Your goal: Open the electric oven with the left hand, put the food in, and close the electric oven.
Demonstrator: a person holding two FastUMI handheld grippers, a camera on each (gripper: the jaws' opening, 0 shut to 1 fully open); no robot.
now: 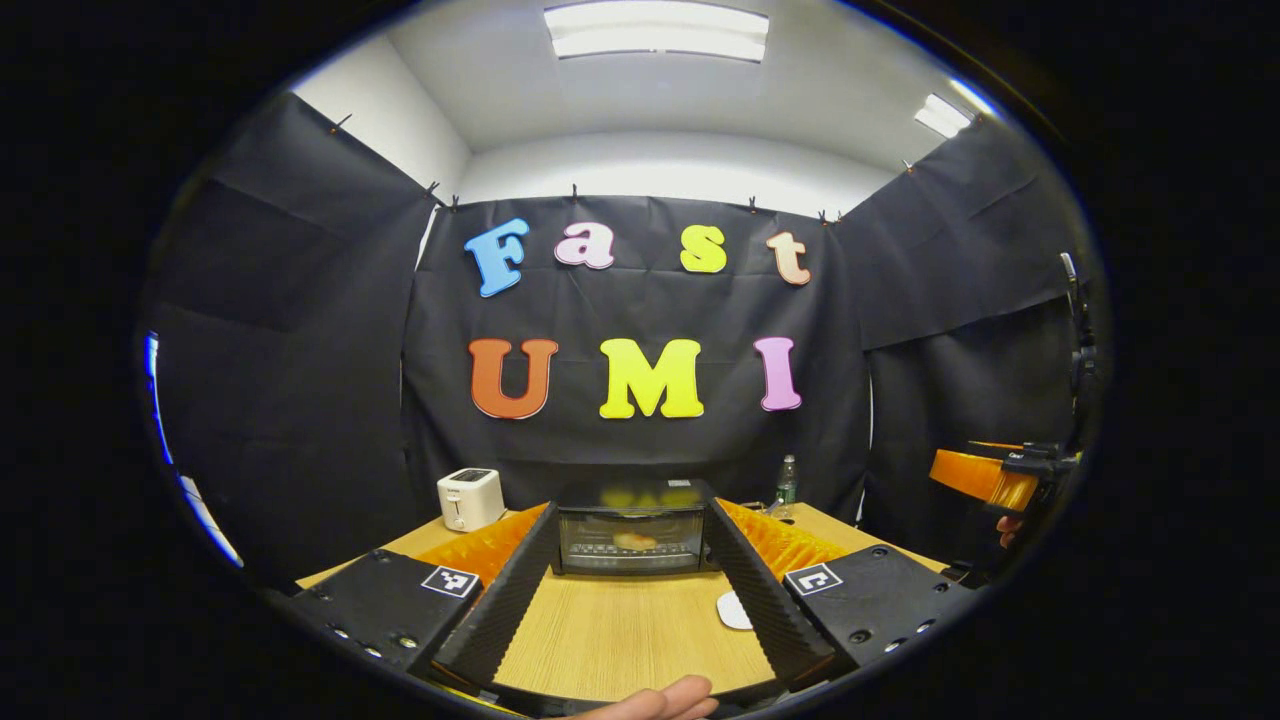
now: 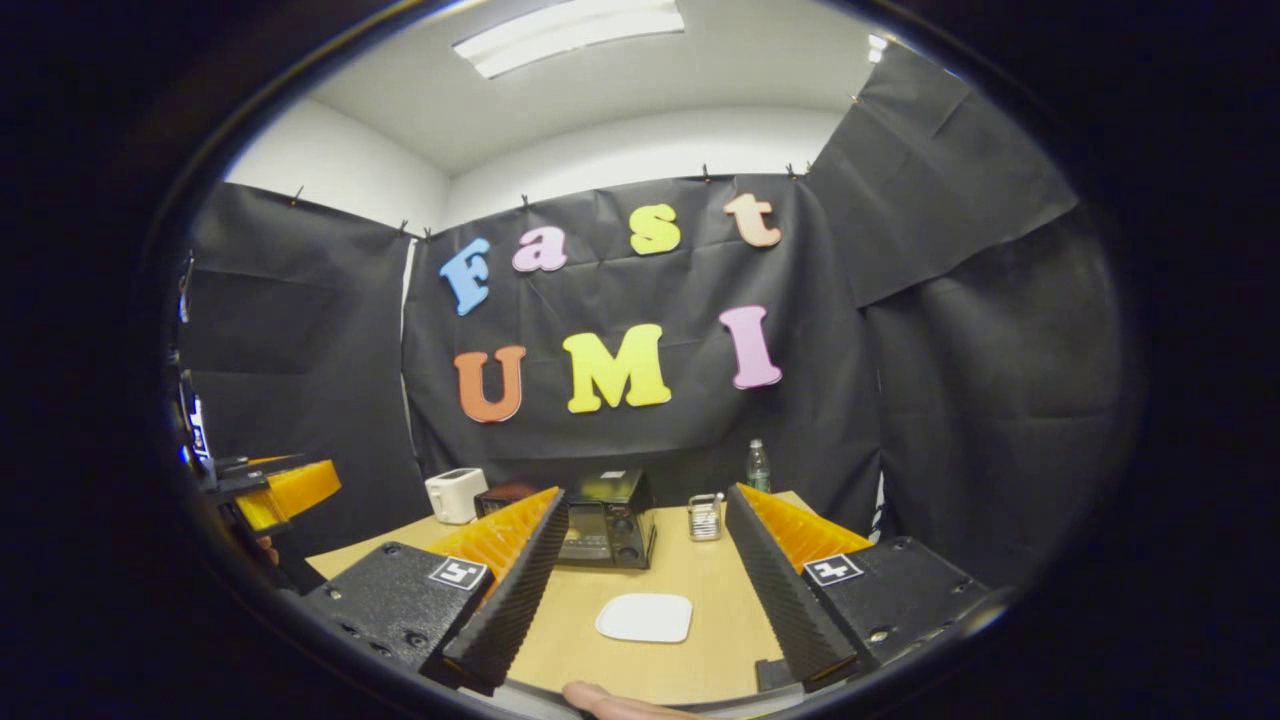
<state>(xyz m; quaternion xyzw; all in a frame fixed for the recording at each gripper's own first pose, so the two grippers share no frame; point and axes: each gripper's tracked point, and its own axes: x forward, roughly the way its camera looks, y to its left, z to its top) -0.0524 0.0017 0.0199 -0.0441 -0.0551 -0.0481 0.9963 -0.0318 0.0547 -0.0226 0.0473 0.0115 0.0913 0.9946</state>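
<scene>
In the left gripper view, the left gripper (image 1: 634, 590) holds its fingers spread wide with nothing between them, above the wooden counter (image 1: 620, 640). A white plate (image 1: 733, 610) peeks out just inside the right finger. Farther ahead, framed between the fingertips, stands the electric oven (image 1: 632, 538), its door closed, with the food (image 1: 634, 541) visible through the glass. Beyond the left finger sits a white toaster (image 1: 470, 498); beyond the right one, a bottle (image 1: 787, 480).

In the right gripper view, the right gripper (image 2: 645, 580) is likewise parted and empty. The plate (image 2: 645, 617) lies bare on the counter (image 2: 700, 660) between its fingers. The oven (image 2: 606, 534) stands past the left fingertip, with the toaster (image 2: 455, 494) farther left and the bottle (image 2: 758, 466) at the back.
</scene>
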